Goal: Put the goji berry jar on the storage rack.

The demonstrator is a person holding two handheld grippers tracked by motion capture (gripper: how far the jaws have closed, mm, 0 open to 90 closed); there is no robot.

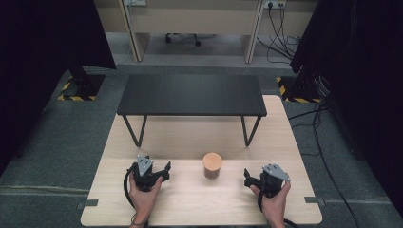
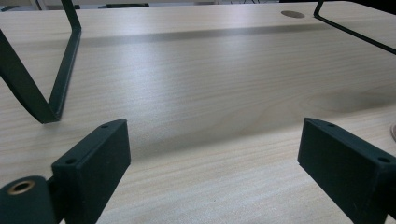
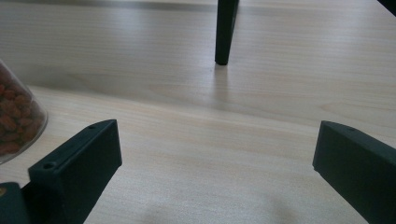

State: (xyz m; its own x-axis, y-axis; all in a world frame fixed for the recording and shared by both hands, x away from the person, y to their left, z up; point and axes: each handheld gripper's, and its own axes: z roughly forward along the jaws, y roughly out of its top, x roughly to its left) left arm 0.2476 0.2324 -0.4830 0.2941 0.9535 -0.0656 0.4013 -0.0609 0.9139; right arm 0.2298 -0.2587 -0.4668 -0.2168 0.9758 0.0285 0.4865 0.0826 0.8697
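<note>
Standing upright on the light wooden table (image 1: 285,142), the lidded jar (image 1: 212,165) sits between both grippers, in front of the black metal stand (image 1: 191,94). Reddish-brown pieces fill it, seen through its clear wall in the right gripper view, where the frame edge cuts it off. Contents cannot be identified. Left gripper (image 1: 166,170) and right gripper (image 1: 247,177) both have jaws spread wide, clasping nothing, each near the jar without touching it.

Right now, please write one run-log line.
left gripper: open, empty | right gripper: open, empty | jar: upright between them, untouched | black shelf: bare
</note>
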